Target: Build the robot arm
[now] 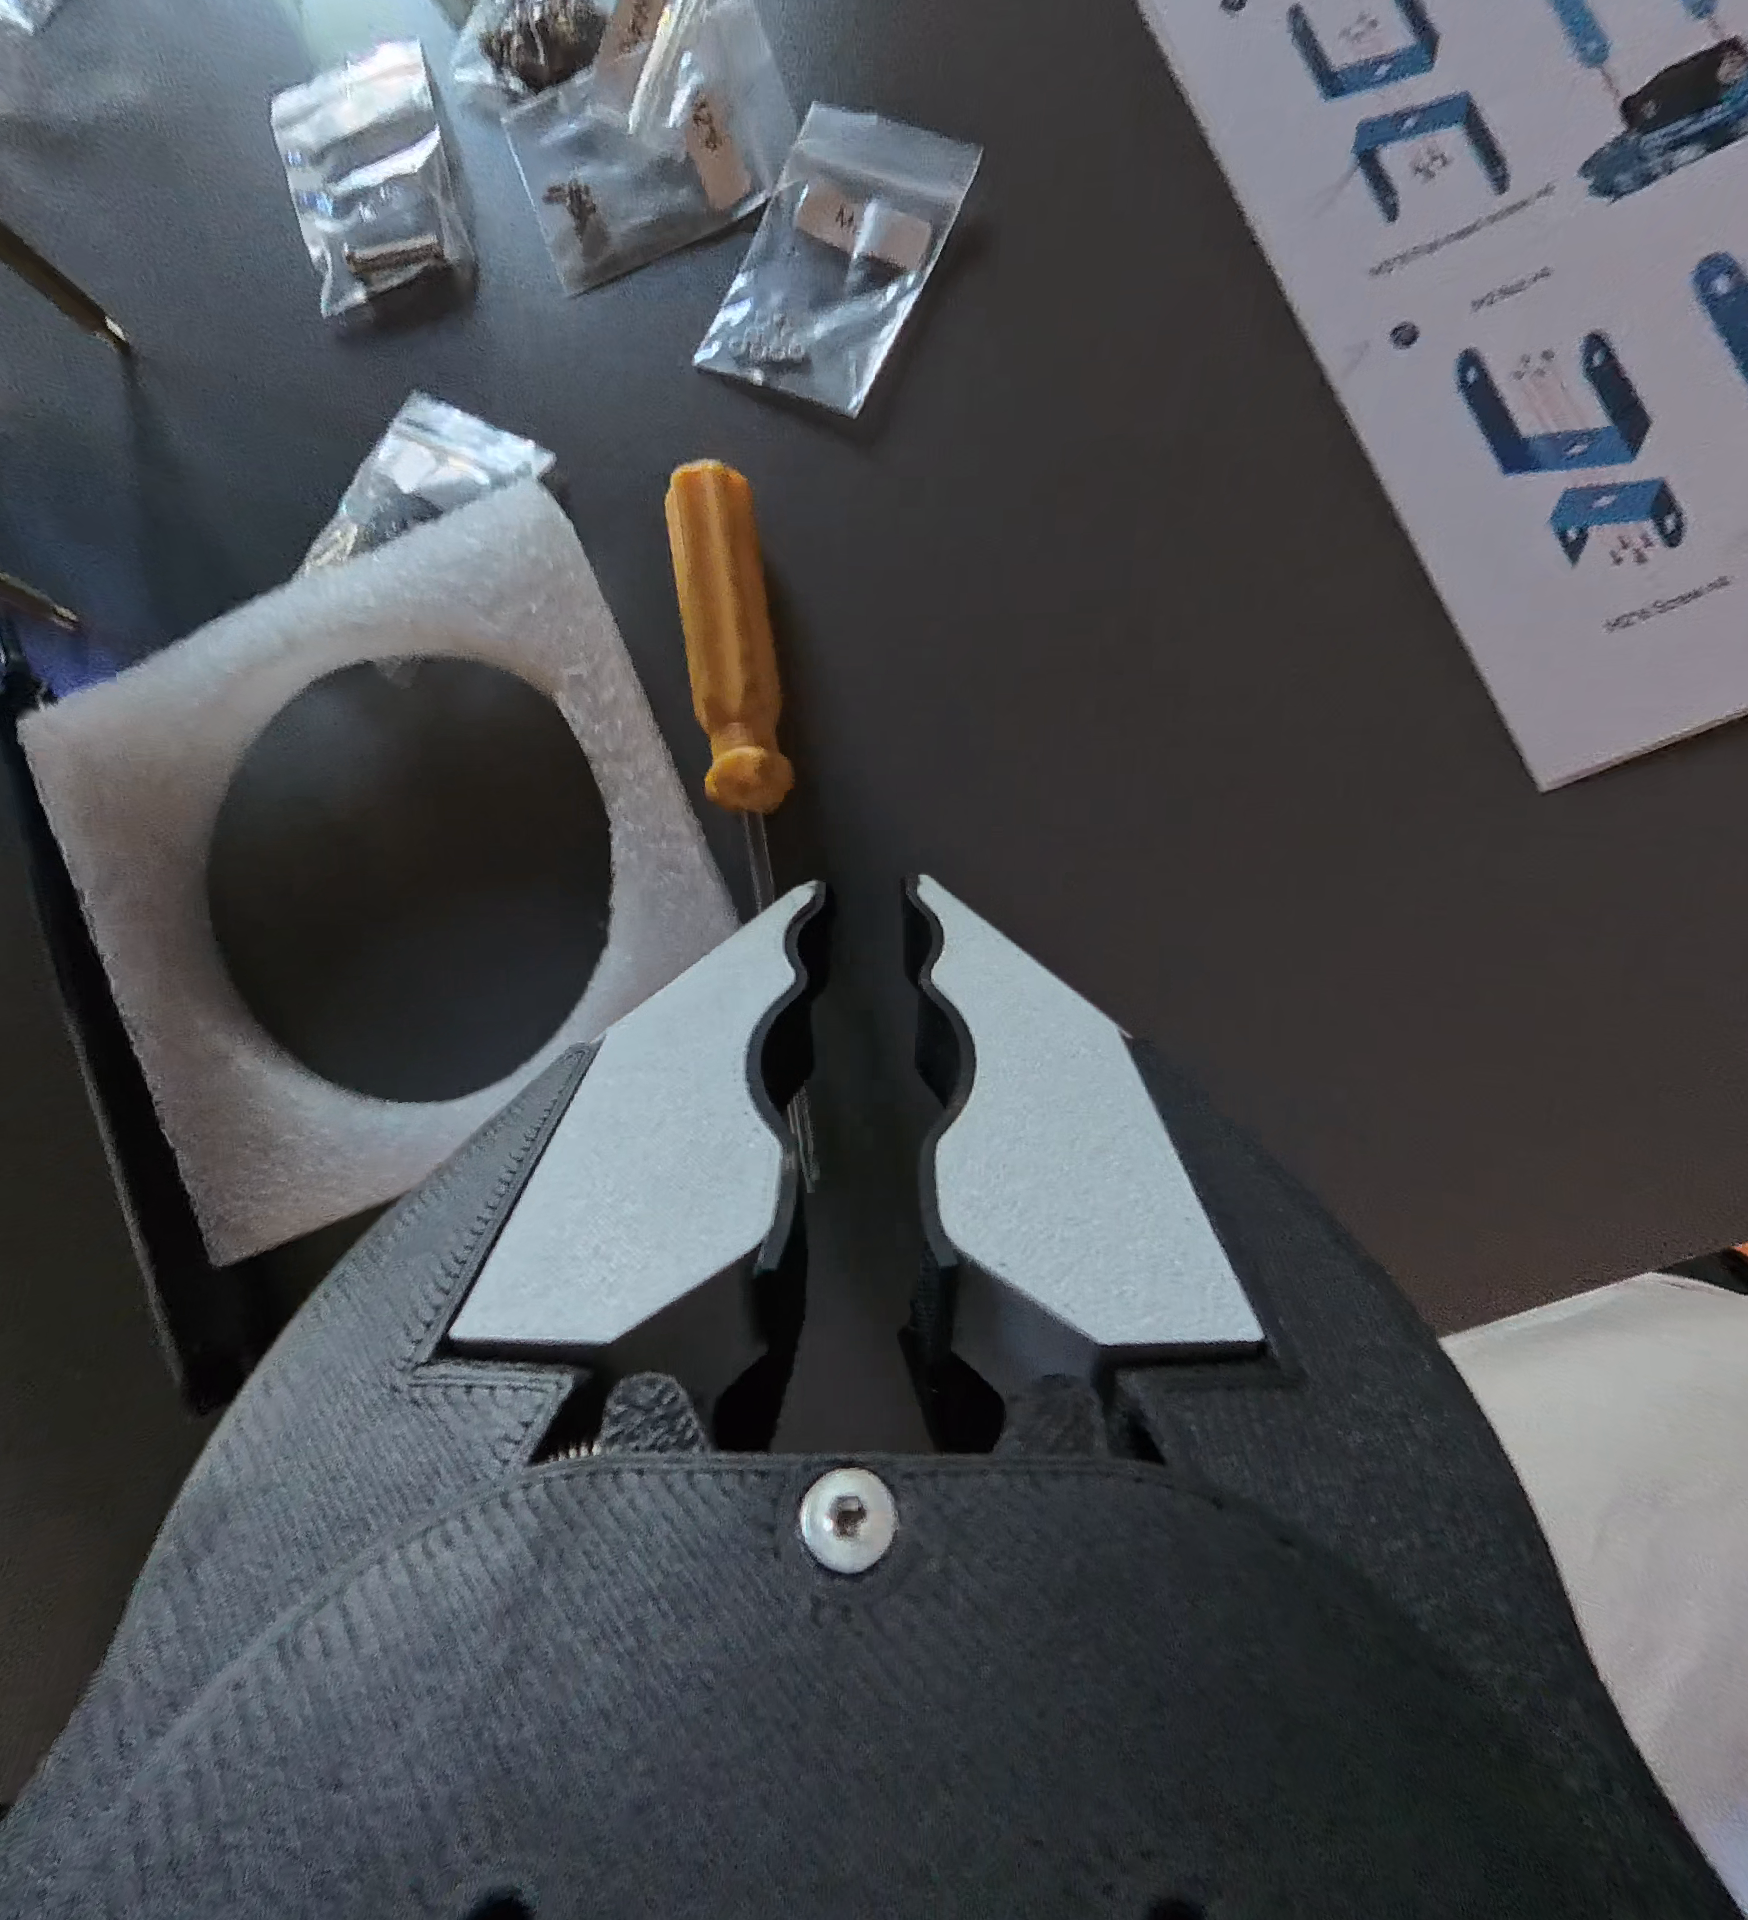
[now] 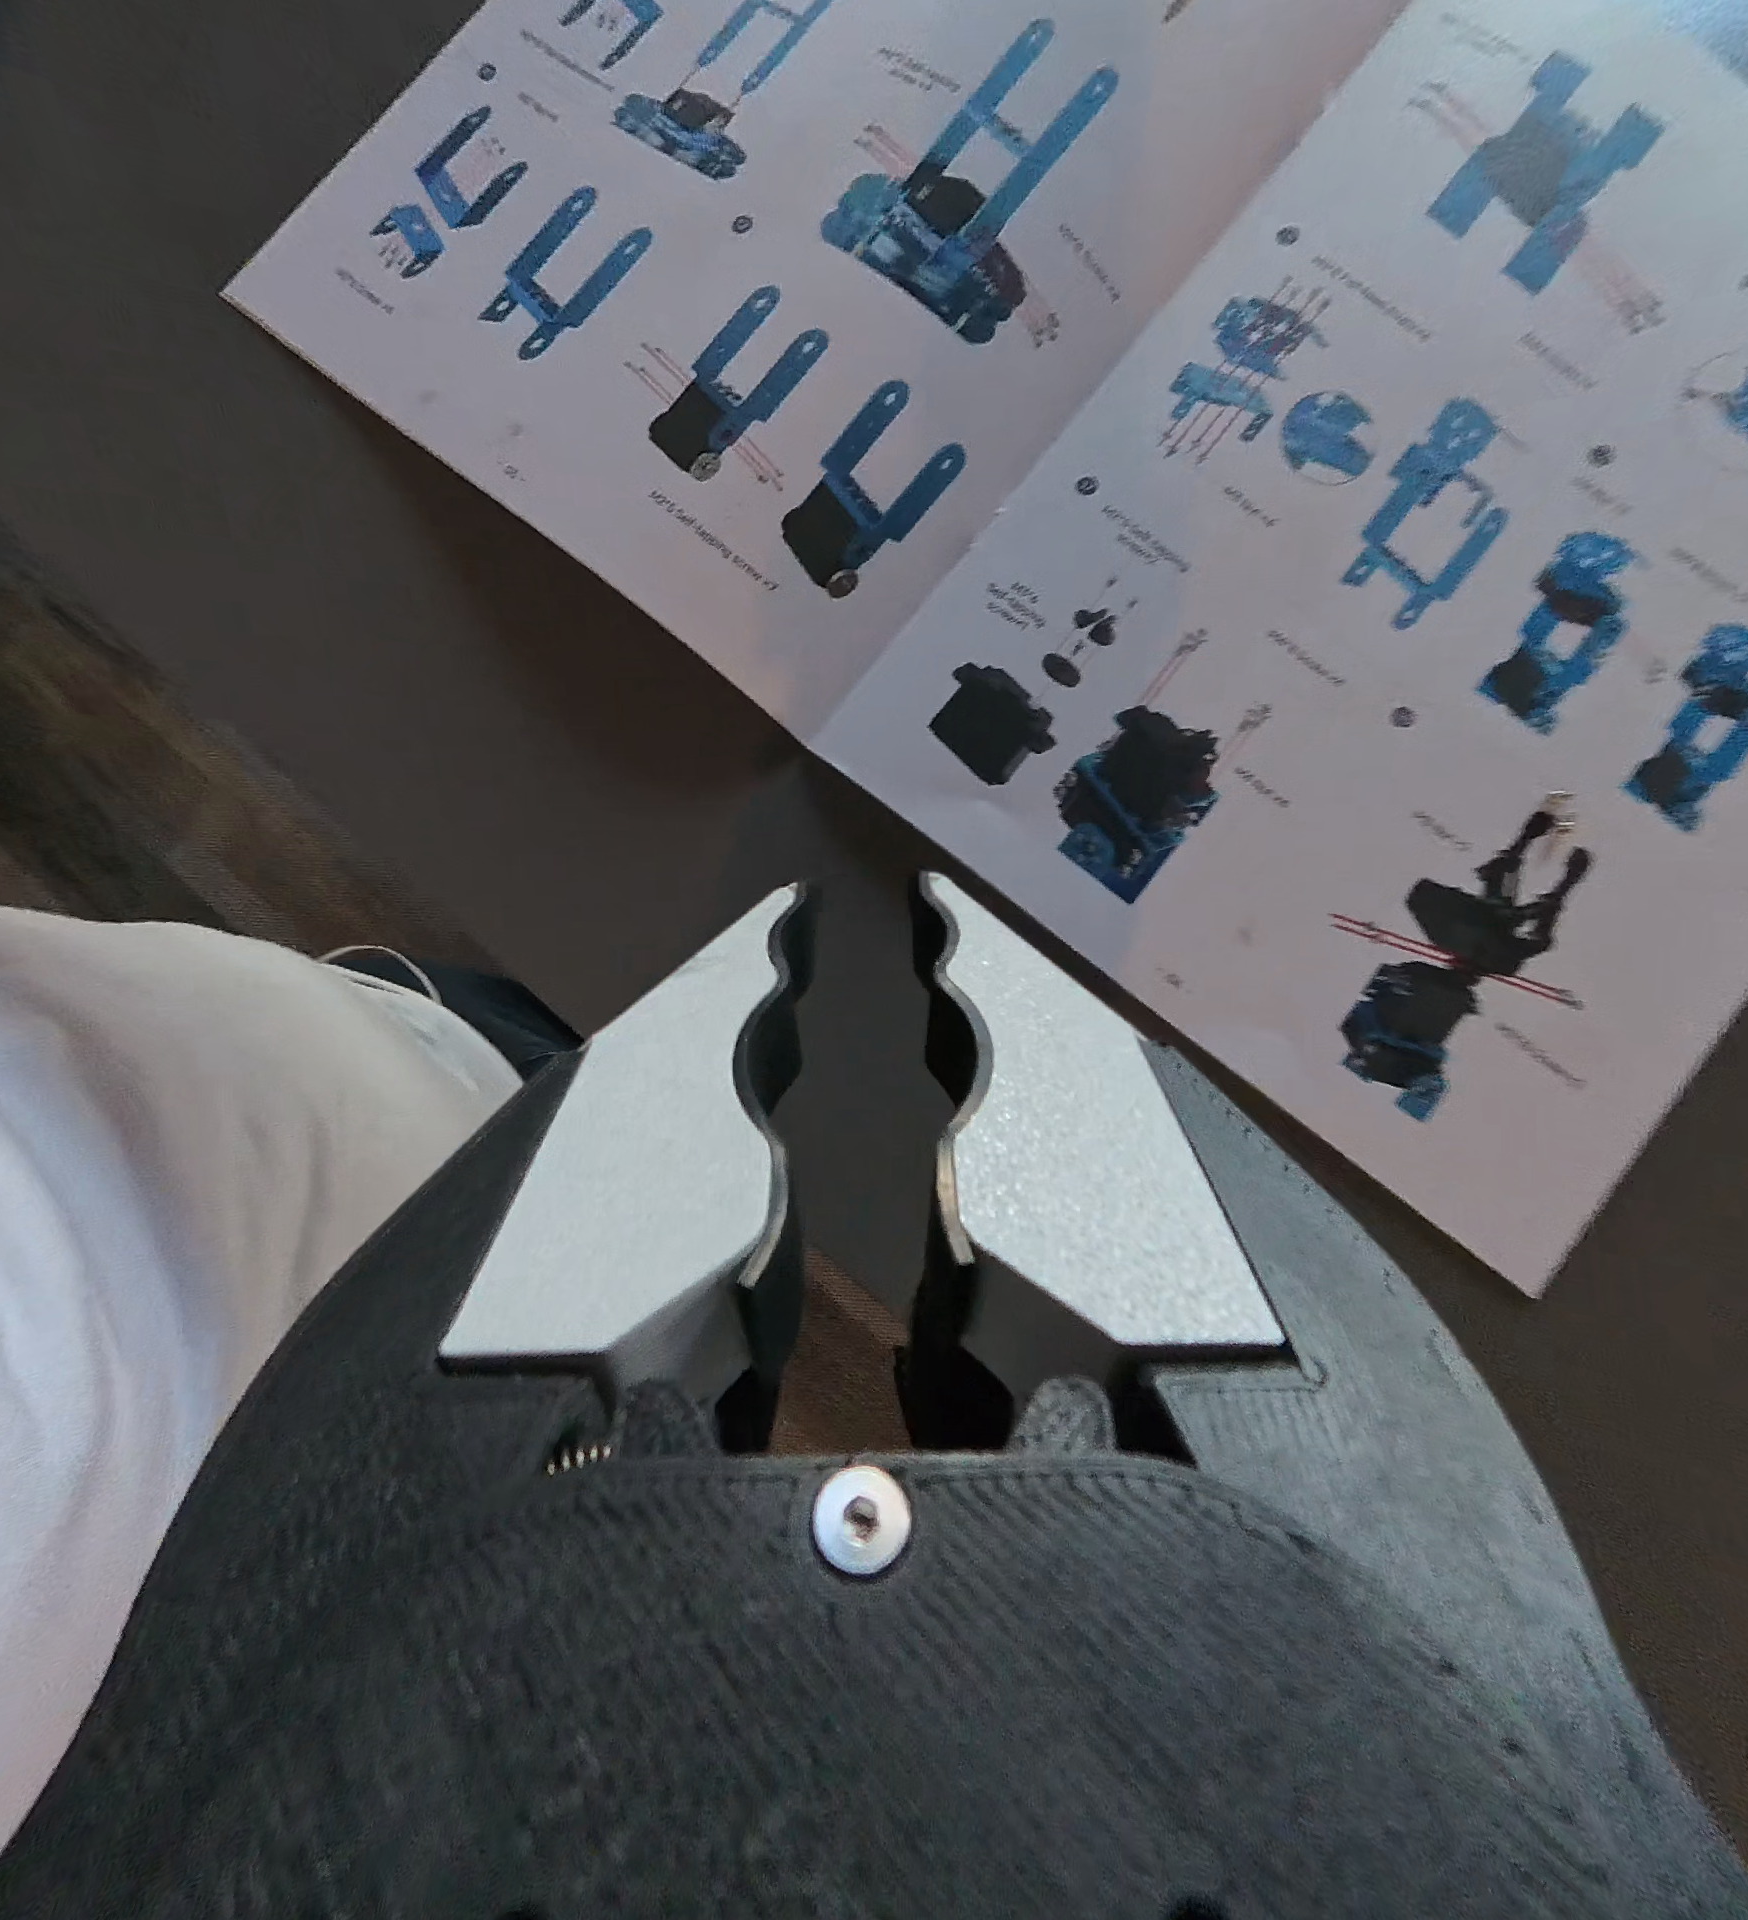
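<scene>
With both my left tongs [image 1: 865,894] and right tongs [image 2: 865,888] slightly spread and empty, I might nudge the orange screwdriver [image 1: 724,634] rolling.

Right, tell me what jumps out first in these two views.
In the left wrist view, the orange-handled screwdriver lies on the dark table just ahead of the open left gripper, its thin shaft running under the left finger, beside a white foam square with a round hole. In the right wrist view, the open assembly booklet with blue diagrams fills the tabletop beyond the open, empty right gripper.
</scene>
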The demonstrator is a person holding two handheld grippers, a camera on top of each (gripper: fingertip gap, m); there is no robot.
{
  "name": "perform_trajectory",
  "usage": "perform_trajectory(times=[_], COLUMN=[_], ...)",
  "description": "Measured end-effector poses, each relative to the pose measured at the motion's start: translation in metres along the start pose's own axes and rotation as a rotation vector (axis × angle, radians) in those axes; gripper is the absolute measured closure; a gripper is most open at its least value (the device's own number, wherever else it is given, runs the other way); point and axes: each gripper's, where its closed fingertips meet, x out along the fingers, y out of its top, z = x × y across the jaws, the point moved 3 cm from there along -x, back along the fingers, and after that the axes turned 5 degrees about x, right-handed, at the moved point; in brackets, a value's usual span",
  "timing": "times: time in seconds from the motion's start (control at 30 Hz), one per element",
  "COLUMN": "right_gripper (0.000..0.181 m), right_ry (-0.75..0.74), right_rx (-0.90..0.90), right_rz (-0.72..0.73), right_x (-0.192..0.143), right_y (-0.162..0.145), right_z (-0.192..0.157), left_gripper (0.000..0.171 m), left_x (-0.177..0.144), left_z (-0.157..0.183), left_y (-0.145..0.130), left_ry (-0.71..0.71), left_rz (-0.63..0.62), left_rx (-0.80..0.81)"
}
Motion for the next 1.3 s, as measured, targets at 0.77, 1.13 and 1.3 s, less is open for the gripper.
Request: perform_trajectory(times=[0.77,1.13,1.3], right_gripper=[0.162,0.159,0.123], right_ry=[-0.568,-0.043,0.574], right_rx=[-0.101,-0.17,-0.328], right_rz=[0.084,0.317,0.54], right_x=[-0.061,-0.033,-0.054], right_y=[0.0,0.018,0.043], right_z=[0.208,0.167,0.08], left_gripper=[0.17,0.17,0.17], left_x=[0.017,-0.024,-0.043], left_z=[0.02,0.076,0.134], left_y=[0.019,0.084,0.12], left_ry=[-0.071,-0.759,-0.94], left_rz=[-0.015,0.36,0.413], left_rx=[-0.276,-0.527,-0.321])
